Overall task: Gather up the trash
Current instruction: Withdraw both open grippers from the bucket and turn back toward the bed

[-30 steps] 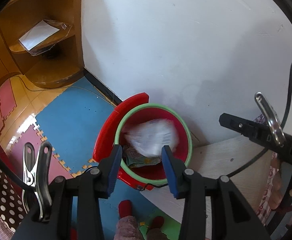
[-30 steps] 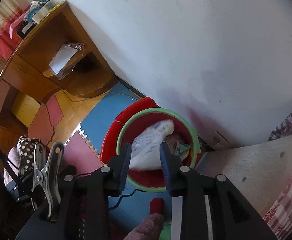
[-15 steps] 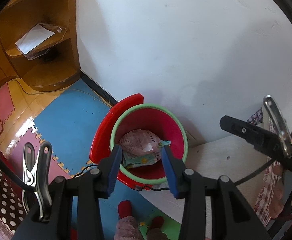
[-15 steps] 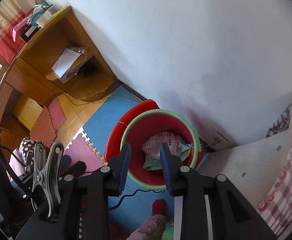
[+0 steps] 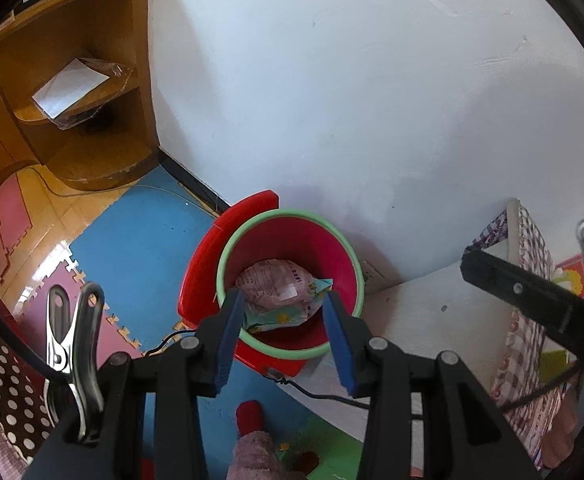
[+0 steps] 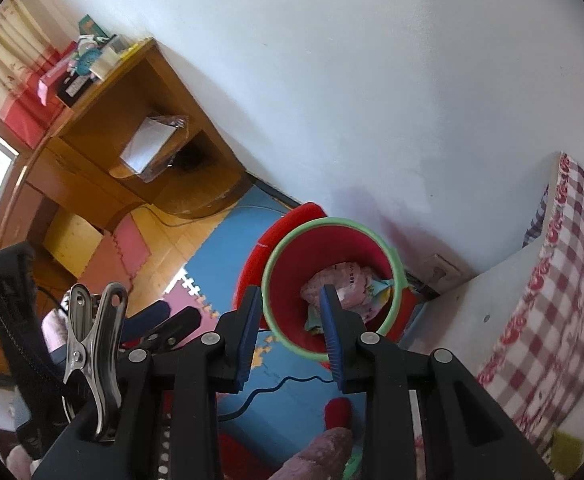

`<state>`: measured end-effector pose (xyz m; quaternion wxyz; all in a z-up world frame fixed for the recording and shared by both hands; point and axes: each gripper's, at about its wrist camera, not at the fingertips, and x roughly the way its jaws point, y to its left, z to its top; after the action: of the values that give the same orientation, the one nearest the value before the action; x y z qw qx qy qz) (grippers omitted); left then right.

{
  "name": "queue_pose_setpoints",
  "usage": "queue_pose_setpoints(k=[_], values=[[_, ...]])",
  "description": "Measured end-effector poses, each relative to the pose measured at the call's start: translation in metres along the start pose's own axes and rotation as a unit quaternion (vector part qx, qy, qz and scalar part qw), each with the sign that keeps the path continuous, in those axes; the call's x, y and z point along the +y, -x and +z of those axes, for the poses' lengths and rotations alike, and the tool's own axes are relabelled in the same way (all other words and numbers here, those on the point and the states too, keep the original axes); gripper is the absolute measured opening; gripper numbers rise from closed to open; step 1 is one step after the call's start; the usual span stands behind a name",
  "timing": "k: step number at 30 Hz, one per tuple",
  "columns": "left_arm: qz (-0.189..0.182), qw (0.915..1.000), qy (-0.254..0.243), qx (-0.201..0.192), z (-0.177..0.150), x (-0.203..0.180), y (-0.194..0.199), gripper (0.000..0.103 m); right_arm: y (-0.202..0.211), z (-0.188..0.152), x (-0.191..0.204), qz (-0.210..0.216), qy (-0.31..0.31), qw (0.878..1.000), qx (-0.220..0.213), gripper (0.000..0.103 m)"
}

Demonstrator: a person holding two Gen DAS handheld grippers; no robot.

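Honestly, no readable branding: the pink wrapper (image 5: 276, 285) in the red bin (image 5: 333, 254) carries printed text and a small white label, but it's too small and curved by the lens to read. It lies inside the bin on top of a teal-and-yellow packet (image 5: 288, 316), whose far end is covered by the wrapper; the bin floor under both is mostly hidden. Bin has a green rim (image 5: 228, 248) and a red lid (image 5: 212, 248) standing up behind it, against the white wall (image 5: 331, 80). Left gripper (image 5: 284, 334) hangs above the bin, jaws spread, nothing between the blue pads (image 5: 230, 336). Right gripper (image 6: 290, 334) same: jaws apart, empty, bin seen through the gap. From the right wrist view the wrapper (image 6: 347, 280) is partly cut by the right-side pad. Black cable (image 5: 319, 394) runs across the blue foam mat (image 5: 140, 248) near the bin base; where it ends I can't tell. Wall socket (image 6: 437, 270) just beside the bin, low on the wall. Checked cloth (image 6: 547, 280) drapes over a white panel (image 5: 423, 312) on the right. Wooden corner shelf (image 5: 76, 80) on the left holds a clear sleeve with white paper (image 5: 72, 88); boxes on its top (image 6: 84, 64) are too blurred to read. Red-toed slipper (image 5: 250, 414) at the bottom edge, cut off.
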<state>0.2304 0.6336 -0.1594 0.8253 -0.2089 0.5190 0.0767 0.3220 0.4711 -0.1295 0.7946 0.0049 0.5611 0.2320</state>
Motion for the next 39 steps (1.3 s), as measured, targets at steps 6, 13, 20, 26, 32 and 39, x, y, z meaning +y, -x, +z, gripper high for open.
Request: queue_pose_setpoints(k=[6, 13, 20, 26, 32, 39], values=[[0.0, 0.9999, 0.004, -0.012, -0.008, -0.004, 0.023, 0.043, 0.029, -0.016, 0.008, 0.019, 0.0, 1.0, -0.013, 0.031], [0.01, 0.9995, 0.002, -0.029, -0.023, -0.013, 0.057, 0.043, 0.066, -0.035, 0.017, 0.053, 0.004, 0.998, -0.023, 0.031], [0.021, 0.9988, -0.001, -0.044, -0.044, -0.022, 0.09, 0.043, 0.101, -0.059, 0.024, 0.075, 0.018, 0.996, -0.038, 0.031], [0.028, 0.998, -0.013, -0.055, -0.062, -0.037, 0.118, 0.043, 0.133, -0.082, 0.02, 0.084, 0.021, 0.995, -0.054, 0.031], [0.031, 0.9973, -0.027, -0.061, -0.081, -0.056, 0.142, 0.043, 0.164, -0.103, 0.013, 0.096, 0.018, 0.993, -0.065, 0.031], [0.022, 0.996, -0.053, -0.068, -0.102, -0.087, 0.166, 0.043, 0.205, -0.13, 0.0, 0.1, 0.014, 0.991, -0.084, 0.031]])
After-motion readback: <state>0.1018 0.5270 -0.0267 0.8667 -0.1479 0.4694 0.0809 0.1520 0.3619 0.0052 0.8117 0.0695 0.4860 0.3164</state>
